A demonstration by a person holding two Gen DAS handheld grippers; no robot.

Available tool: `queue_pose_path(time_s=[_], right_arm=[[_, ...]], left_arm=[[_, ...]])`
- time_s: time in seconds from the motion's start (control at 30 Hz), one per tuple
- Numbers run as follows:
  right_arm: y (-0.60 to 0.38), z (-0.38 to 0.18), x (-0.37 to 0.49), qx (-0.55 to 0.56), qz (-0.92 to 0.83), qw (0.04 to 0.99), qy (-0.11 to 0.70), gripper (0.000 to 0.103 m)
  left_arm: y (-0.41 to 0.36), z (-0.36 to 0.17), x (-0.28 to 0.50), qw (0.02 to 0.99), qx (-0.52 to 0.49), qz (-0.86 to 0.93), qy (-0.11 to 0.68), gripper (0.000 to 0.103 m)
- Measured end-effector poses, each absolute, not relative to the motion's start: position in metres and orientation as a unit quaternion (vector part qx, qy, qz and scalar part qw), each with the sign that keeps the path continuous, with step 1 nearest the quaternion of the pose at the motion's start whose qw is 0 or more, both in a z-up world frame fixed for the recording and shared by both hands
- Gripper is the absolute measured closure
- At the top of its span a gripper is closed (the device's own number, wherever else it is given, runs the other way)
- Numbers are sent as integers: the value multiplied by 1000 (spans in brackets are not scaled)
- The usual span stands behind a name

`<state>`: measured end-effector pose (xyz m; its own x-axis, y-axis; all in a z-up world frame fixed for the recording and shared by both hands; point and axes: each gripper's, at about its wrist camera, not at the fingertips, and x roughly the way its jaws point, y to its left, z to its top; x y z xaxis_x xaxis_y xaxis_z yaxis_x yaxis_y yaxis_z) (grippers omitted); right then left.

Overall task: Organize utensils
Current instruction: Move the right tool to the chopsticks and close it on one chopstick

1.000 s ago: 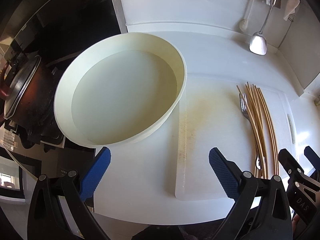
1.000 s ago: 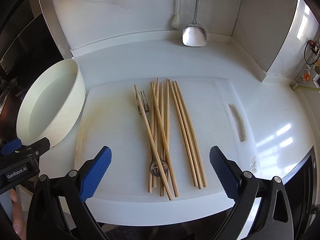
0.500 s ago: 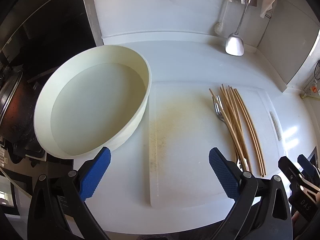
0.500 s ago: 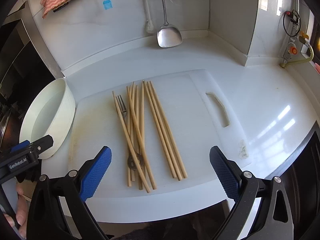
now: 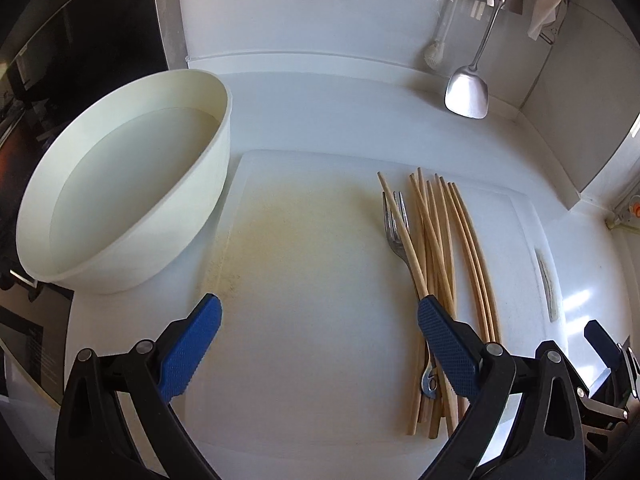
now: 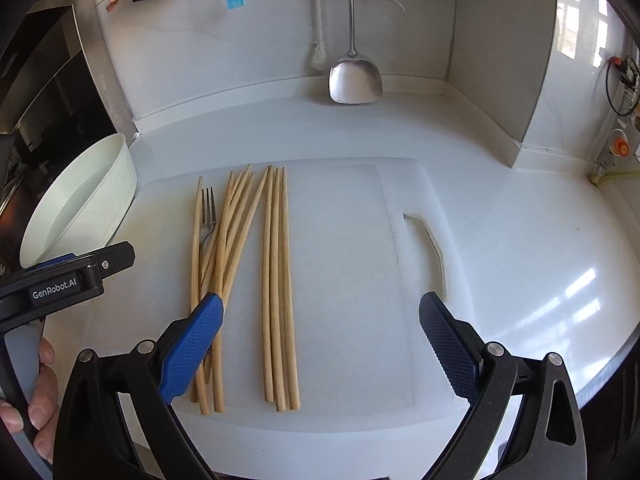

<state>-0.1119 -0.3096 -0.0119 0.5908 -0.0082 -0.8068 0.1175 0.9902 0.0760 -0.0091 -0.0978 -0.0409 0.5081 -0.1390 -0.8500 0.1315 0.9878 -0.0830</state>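
Several wooden chopsticks (image 6: 276, 280) lie in two loose bundles on a white cutting board (image 6: 348, 248); they also show in the left wrist view (image 5: 440, 240). A metal fork (image 6: 207, 216) lies among the left bundle, tines away from me, also in the left wrist view (image 5: 396, 220). My left gripper (image 5: 320, 320) is open and empty above the board's left half. My right gripper (image 6: 320, 320) is open and empty above the board's near edge, its left finger over the left bundle.
A cream round basin (image 5: 120, 200) stands left of the board, touching it. A steel spatula (image 6: 354, 76) and a brush (image 6: 319, 52) hang at the back wall. A stove with a pot is at far left. The counter edge runs close in front.
Both grippers have swung right and moved closer to the board. The basin has slid to the left in the left wrist view. The utensils have not moved.
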Motion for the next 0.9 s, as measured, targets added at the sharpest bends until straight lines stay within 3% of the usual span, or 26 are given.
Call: queue_pose_path(time_s=[0.5,0.9], right_arm=[[-348,-38,-100,62,-14,900,431,9],[-335,-48,-90,41,-9,898,437,9]], left_arm=[[-133,-78,-10,872,-19,-57,485,6],[-117,-92,-10,871,-26,-47,488,6]])
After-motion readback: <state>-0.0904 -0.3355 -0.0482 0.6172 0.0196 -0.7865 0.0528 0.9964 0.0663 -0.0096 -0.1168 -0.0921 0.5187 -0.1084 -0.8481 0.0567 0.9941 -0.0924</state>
